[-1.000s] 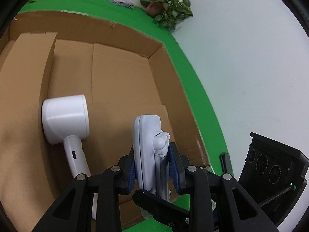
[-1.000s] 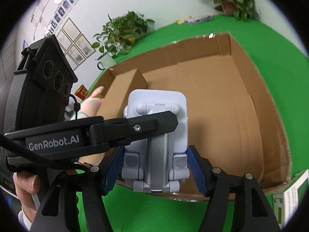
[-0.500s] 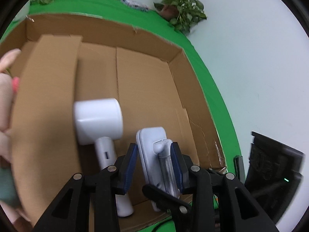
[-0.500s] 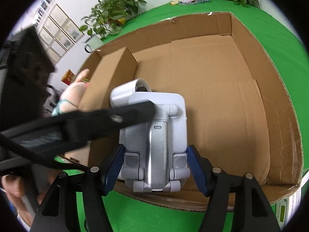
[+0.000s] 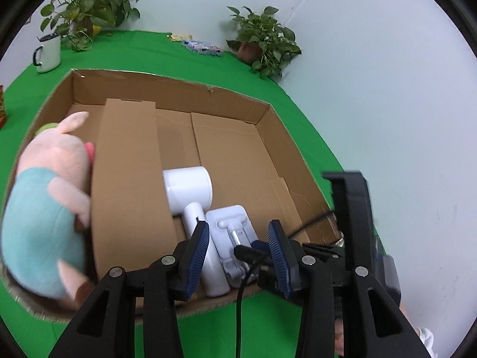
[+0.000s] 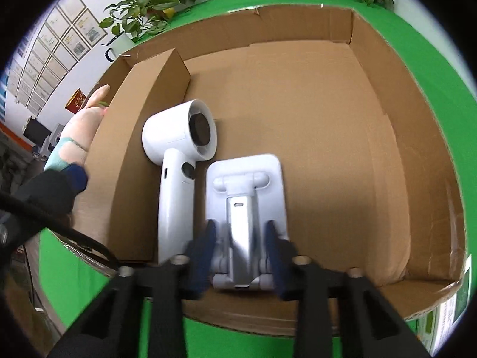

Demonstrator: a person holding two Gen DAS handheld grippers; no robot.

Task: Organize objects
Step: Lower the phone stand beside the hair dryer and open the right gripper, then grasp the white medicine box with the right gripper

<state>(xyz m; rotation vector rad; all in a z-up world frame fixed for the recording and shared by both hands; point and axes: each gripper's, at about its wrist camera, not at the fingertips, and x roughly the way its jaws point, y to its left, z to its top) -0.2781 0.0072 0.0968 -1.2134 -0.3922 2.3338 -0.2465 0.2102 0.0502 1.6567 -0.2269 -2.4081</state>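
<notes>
Your left claw point(image 5: 238, 250) hangs spread wide above the near edge of the cardboard box point(image 5: 262, 125), pinching nothing. Your right claw point(image 6: 238, 247) sits around the base of the white phone stand point(image 6: 246, 197); motion blur hides whether its pads point(image 6: 205, 238) touch it. The stand lies flat on the box floor, just beside the white hair dryer point(image 6: 179, 161) at its 9 o'clock. A plush pig point(image 5: 47, 208) fills the compartment beyond the cardboard divider point(image 5: 128, 185). The box rests on the green tabletop point(image 5: 119, 47).

both views above box point(image 5: 268, 137) (close)
</notes>
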